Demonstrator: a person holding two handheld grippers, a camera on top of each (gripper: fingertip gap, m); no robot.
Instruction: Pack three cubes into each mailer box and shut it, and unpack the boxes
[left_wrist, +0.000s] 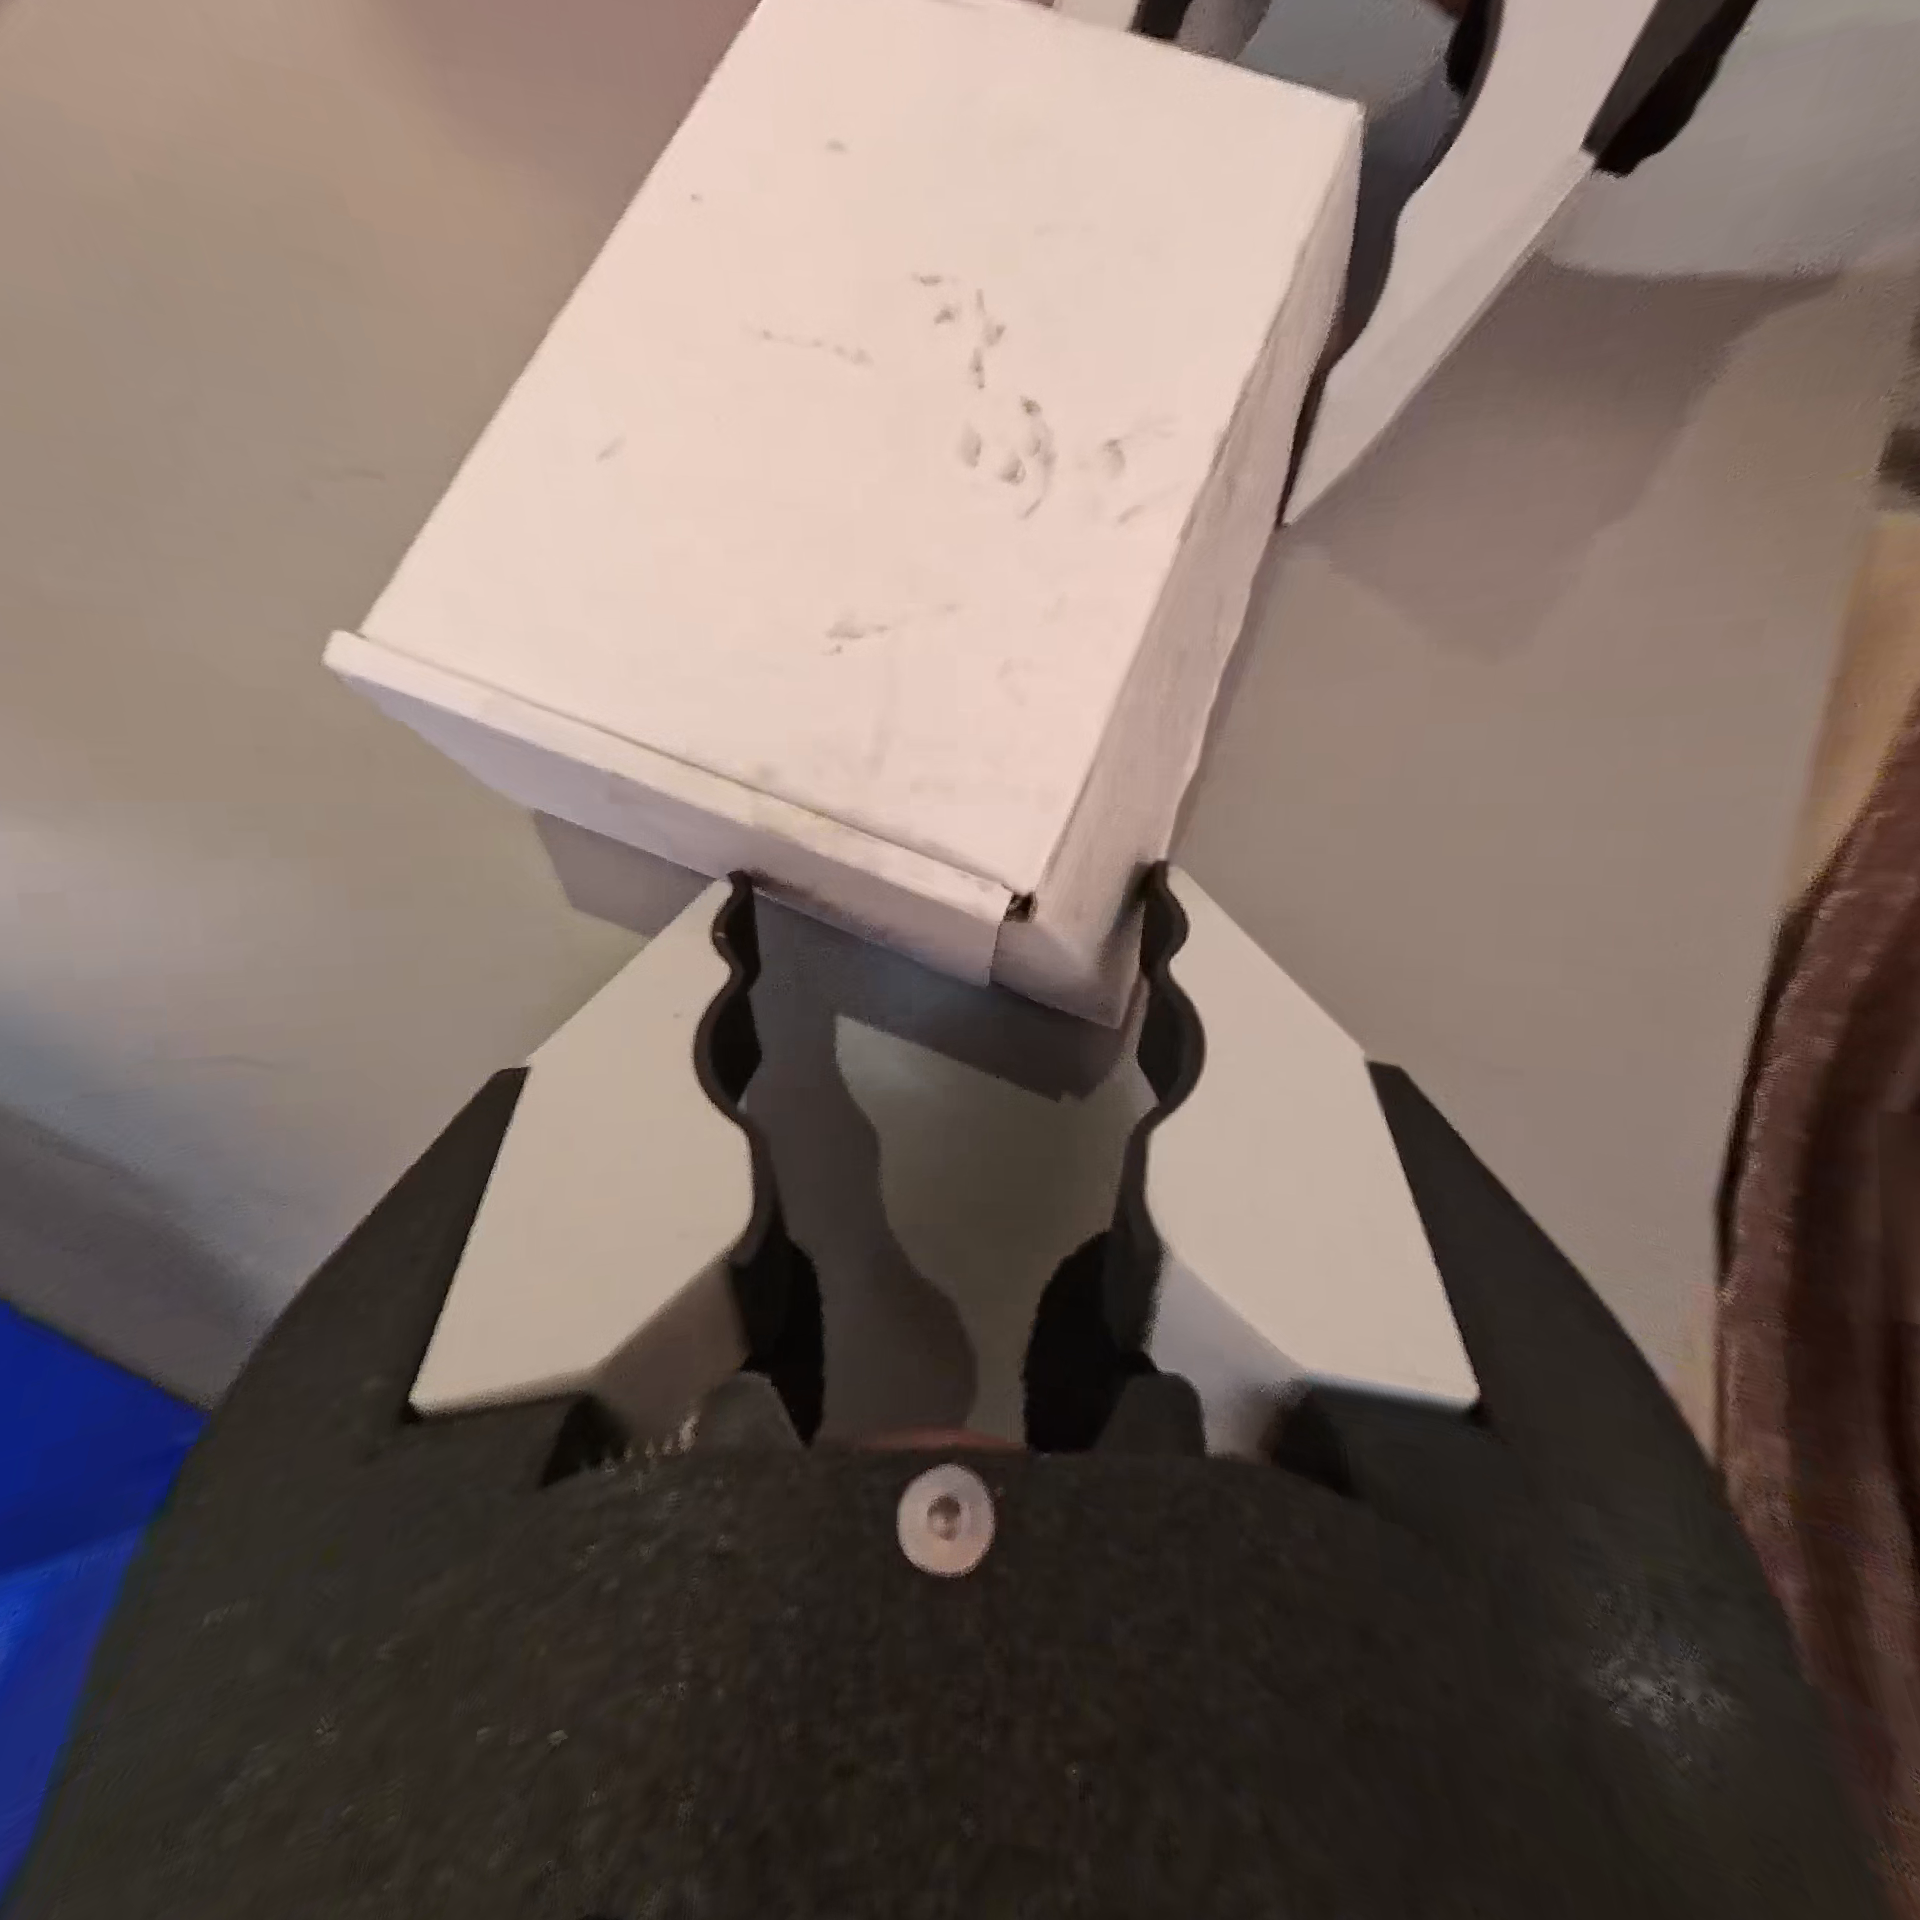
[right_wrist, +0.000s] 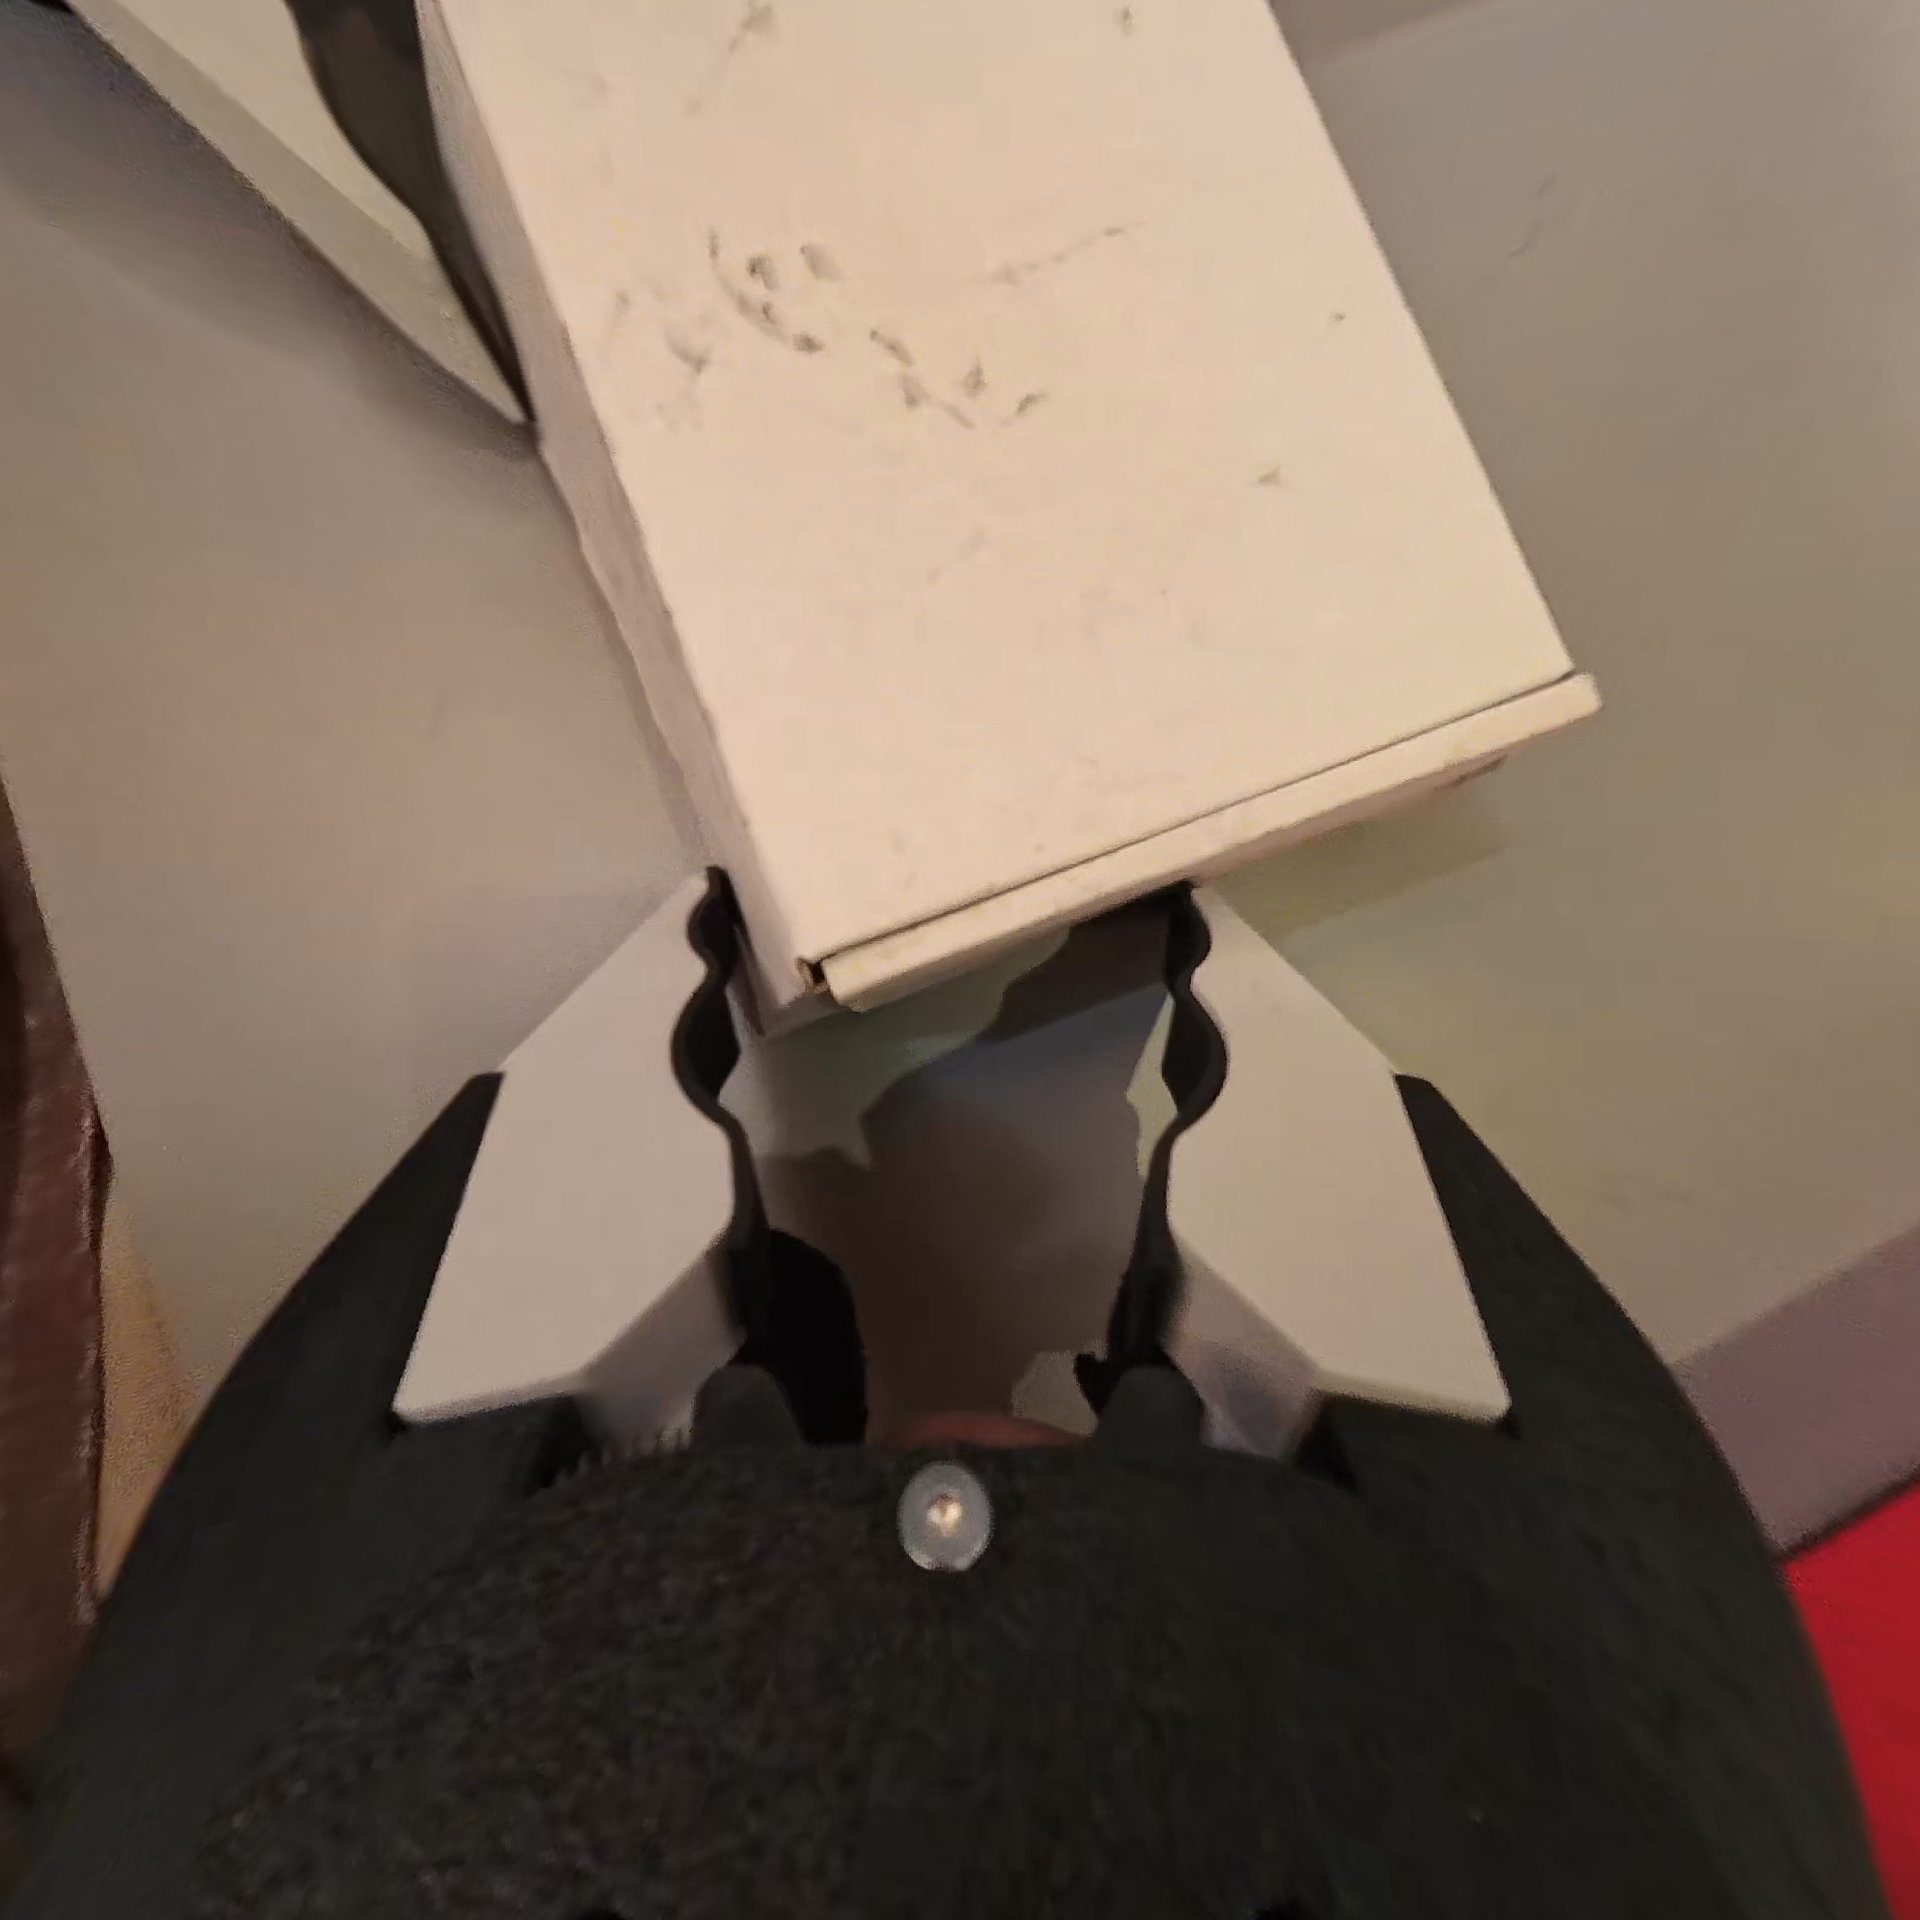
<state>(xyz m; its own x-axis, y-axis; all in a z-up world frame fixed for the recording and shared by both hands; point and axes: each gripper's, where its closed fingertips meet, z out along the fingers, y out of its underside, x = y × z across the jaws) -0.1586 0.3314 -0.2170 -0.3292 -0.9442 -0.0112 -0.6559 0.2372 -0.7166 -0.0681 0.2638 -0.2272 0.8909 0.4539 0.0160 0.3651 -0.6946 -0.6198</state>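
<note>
A closed white mailer box (left_wrist: 831, 468), its top scuffed with dark marks, hangs slightly above the pale table and casts a shadow under it. My left gripper (left_wrist: 948, 894) clamps the box's near right corner between its fingertips. In the right wrist view the same box (right_wrist: 987, 468) fills the upper middle, and my right gripper (right_wrist: 951, 914) clamps its near left corner, one finger on the side wall and one on the front wall. A finger of the right gripper (left_wrist: 1475, 291) shows beyond the box, and a finger of the left gripper (right_wrist: 312, 187) shows at top left. No cubes are visible.
A blue object (left_wrist: 73, 1507) lies at the lower left edge of the left wrist view. A red object (right_wrist: 1860, 1621) lies at the lower right edge of the right wrist view. Brown fabric (left_wrist: 1849, 1143) runs along the side nearest the person. The table (left_wrist: 208, 520) is plain grey-beige.
</note>
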